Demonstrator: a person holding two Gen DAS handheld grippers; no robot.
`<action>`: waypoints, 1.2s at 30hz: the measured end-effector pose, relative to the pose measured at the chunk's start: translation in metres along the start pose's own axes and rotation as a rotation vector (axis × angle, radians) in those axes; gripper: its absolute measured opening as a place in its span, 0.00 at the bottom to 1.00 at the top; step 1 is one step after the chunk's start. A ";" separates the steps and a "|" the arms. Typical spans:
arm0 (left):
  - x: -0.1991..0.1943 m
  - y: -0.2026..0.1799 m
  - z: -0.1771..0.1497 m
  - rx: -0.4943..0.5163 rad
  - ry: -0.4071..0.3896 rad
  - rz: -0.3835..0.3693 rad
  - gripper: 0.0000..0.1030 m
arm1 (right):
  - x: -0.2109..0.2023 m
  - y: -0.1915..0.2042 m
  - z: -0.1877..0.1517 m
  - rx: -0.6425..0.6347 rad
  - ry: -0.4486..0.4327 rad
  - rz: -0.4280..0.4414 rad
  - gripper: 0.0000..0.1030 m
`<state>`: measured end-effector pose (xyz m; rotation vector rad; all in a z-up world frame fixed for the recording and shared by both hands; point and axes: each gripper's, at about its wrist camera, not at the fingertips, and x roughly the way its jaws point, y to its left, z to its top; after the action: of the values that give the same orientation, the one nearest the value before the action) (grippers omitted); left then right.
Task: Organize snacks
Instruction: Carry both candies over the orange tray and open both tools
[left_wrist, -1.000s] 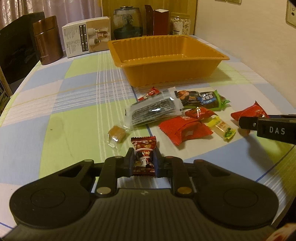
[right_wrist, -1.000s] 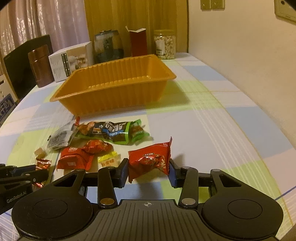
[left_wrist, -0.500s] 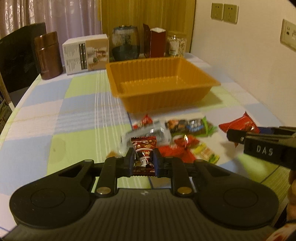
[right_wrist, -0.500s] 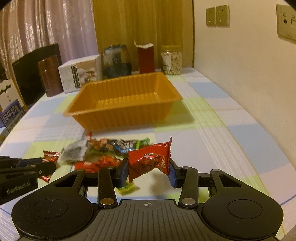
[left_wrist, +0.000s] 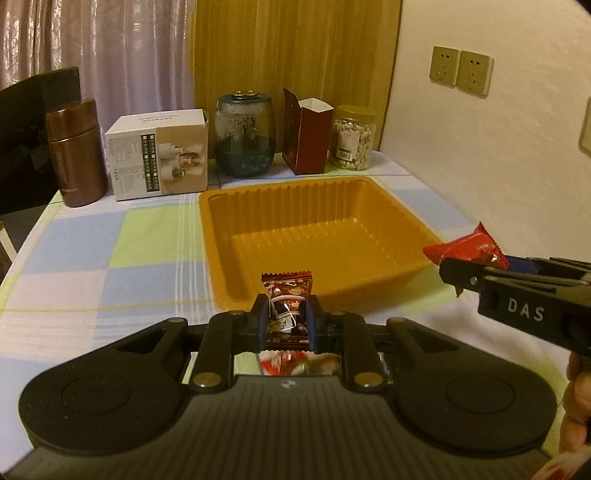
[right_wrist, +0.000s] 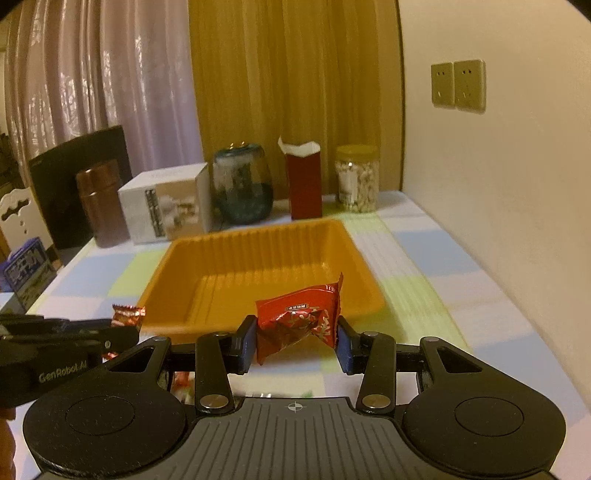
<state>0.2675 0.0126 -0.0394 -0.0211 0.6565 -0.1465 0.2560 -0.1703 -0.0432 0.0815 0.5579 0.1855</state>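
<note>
An empty orange tray (left_wrist: 317, 236) stands on the checked tablecloth; it also shows in the right wrist view (right_wrist: 258, 280). My left gripper (left_wrist: 287, 319) is shut on a small dark red candy (left_wrist: 288, 299) and holds it in the air at the tray's near edge. My right gripper (right_wrist: 295, 338) is shut on a red snack packet (right_wrist: 299, 317), also lifted, just before the tray's near rim. The right gripper with its packet (left_wrist: 469, 251) shows at the right of the left wrist view. The left gripper with its candy (right_wrist: 127, 315) shows at the left of the right wrist view.
Behind the tray stand a brown canister (left_wrist: 75, 151), a white box (left_wrist: 157, 158), a dark glass jar (left_wrist: 245, 134), an open red carton (left_wrist: 308, 136) and a jar of nuts (left_wrist: 352, 138). A wall runs along the right. Other snacks lie below the grippers, mostly hidden.
Both grippers have lifted off the table with their snacks and moved forward to the tray. The snack pile has dropped out of sight beneath them.
</note>
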 end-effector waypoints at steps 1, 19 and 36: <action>0.005 0.001 0.004 -0.001 0.001 -0.003 0.18 | 0.006 -0.002 0.004 0.005 -0.002 0.002 0.42; 0.067 0.010 0.036 0.011 0.019 -0.024 0.18 | 0.091 -0.011 0.038 0.038 0.050 0.014 0.42; 0.084 0.021 0.040 0.008 0.007 -0.007 0.30 | 0.113 -0.023 0.039 0.107 0.074 0.048 0.55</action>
<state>0.3600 0.0205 -0.0597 -0.0156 0.6634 -0.1563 0.3745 -0.1713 -0.0722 0.1927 0.6398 0.2060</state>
